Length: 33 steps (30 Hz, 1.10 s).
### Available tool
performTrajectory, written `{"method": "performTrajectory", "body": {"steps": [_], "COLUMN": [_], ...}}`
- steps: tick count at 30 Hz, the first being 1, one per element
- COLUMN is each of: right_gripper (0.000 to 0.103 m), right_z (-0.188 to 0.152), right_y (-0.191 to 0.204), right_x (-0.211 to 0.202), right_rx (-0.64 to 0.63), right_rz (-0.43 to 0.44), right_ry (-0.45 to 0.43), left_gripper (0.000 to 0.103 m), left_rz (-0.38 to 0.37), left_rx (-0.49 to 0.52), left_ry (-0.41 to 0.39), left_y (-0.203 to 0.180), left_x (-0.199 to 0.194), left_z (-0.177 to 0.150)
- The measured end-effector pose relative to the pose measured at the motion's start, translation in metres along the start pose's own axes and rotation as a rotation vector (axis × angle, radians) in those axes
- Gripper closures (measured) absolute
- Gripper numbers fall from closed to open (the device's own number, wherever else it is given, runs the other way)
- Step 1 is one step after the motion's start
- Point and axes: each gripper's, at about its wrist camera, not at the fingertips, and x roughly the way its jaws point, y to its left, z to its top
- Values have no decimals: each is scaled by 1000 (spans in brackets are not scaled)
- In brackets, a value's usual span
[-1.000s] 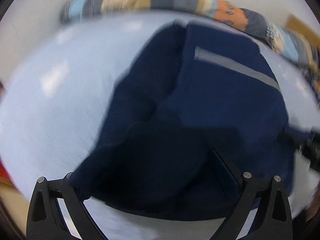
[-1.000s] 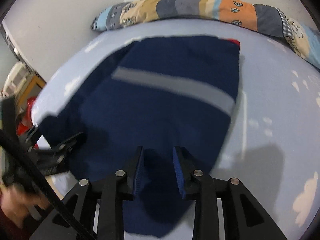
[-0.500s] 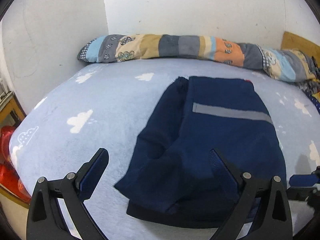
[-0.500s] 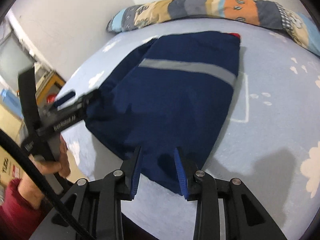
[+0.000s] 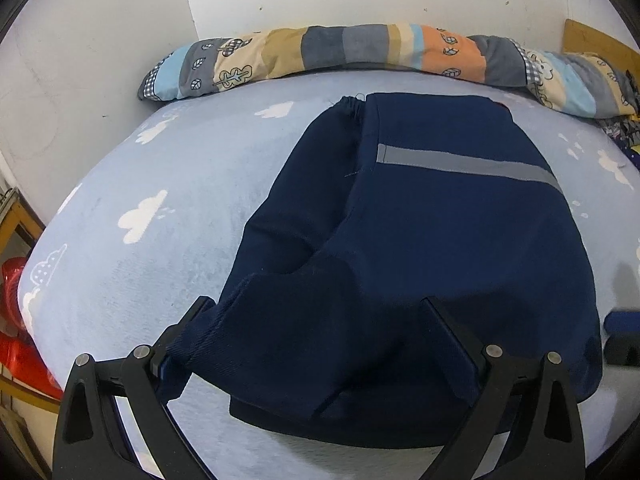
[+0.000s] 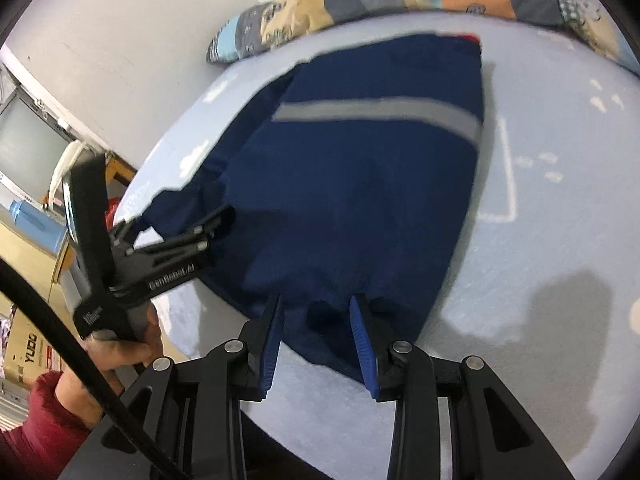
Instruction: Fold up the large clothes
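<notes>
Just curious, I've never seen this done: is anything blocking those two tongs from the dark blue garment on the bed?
Nothing visible does. The navy garment lies directly between the wide-open left tongs, and its near edge sits between the right tongs.

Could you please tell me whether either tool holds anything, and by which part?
Apparently nothing: the dark blue grey-striped garment lies flat; the left tool stands open around its near corner, and the right tool has just been opening astride its hem.
</notes>
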Motion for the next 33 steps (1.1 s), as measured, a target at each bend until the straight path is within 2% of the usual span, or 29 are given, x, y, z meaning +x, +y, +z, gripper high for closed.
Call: {"method": "performTrajectory", "body": {"steps": [2,10,24,33], "right_gripper": [56,56,52,48], "right_z": [3,13,13,12], "right_y": [-6,-26,-40,-40], "right_x": [-6,-16,-13,-11], "right_rx": [22,110,175,175], "right_rz": [-3,-7,12,10], "right_ry": [-23,-63,-52,-47], "left_gripper": [3,3,3,3], "left_rz": [1,-2,-9,-5], "left_rx": [1,-6,-15,-14], "left_ry": [-3,-8,-1,-2], "left_y": [-1,1,2,2], "left_x": [0,-1,3,4], "left_z": [0,1,3,3]}}
